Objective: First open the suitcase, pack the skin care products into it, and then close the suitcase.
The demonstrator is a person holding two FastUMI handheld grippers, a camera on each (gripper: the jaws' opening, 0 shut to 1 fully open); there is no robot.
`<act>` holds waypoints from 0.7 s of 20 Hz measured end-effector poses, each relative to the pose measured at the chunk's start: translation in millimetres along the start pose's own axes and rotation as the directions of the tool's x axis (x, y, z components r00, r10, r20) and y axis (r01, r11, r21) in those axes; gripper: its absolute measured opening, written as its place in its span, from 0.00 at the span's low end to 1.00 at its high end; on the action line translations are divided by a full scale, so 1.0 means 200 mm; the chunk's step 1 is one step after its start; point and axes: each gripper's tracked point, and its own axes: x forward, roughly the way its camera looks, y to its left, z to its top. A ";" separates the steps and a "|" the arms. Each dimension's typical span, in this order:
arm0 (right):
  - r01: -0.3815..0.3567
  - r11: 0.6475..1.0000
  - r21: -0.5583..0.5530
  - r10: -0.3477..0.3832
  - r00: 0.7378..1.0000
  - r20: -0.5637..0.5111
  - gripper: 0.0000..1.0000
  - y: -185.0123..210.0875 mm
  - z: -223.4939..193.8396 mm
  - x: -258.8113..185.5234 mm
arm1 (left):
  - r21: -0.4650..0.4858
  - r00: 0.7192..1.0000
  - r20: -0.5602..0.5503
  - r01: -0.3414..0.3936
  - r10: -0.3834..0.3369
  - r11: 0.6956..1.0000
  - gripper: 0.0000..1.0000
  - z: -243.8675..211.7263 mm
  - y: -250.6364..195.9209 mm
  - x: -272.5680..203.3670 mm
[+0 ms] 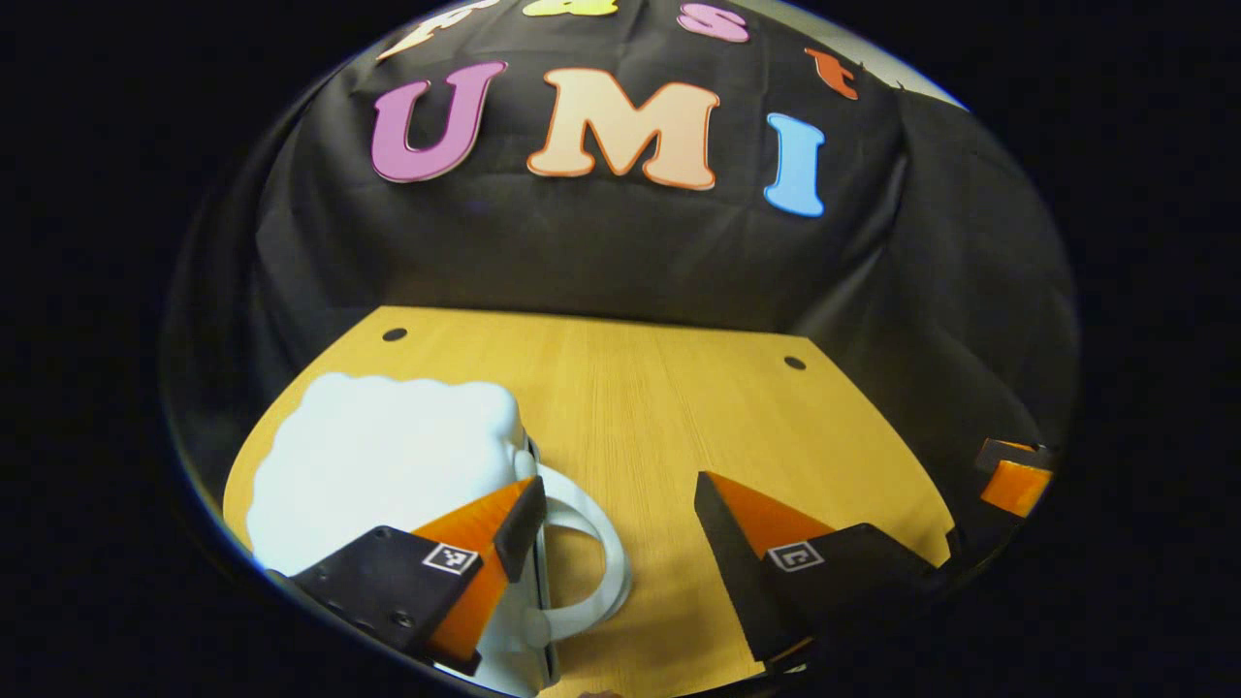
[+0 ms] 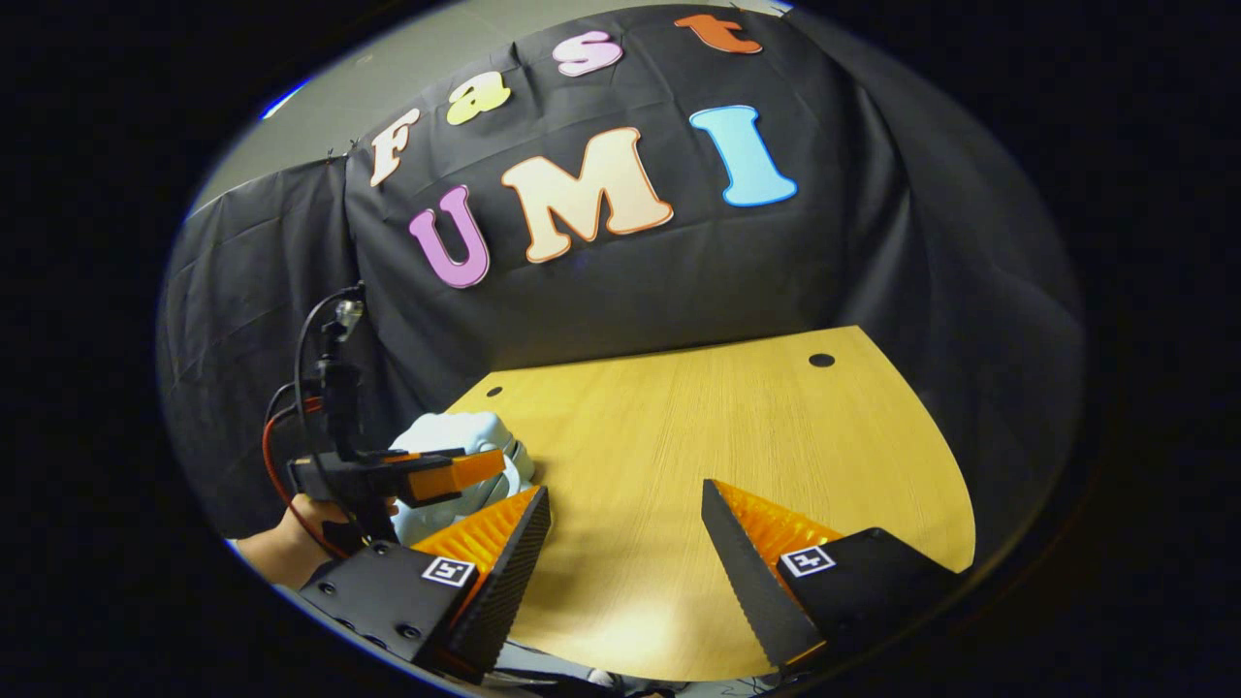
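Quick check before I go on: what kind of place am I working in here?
Looks like a staged recording booth, not a real home: a black cloth backdrop hangs behind a bare wooden table, with a small white suitcase on it.

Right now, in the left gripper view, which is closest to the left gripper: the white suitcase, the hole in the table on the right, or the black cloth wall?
1. White suitcase, touching the left gripper's left-hand finger.
2. Hole in the table, far right of the tabletop.
3. Black cloth wall, behind the table.
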 end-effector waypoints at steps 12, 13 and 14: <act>0.163 0.980 -0.115 -0.063 0.800 0.597 0.98 0.38 1.00 -0.35 | 0.144 0.869 0.493 -0.048 -0.030 0.988 0.95 0.98 0.00 -0.56; 0.176 0.976 -0.127 -0.063 0.790 0.610 0.98 0.39 1.01 -0.37 | 0.145 0.859 0.510 -0.038 -0.042 0.989 0.94 1.01 -0.01 -0.57; 0.190 0.972 -0.138 -0.063 0.779 0.623 0.97 0.41 1.02 -0.39 | 0.150 0.853 0.520 -0.030 -0.053 0.988 0.95 1.03 -0.03 -0.59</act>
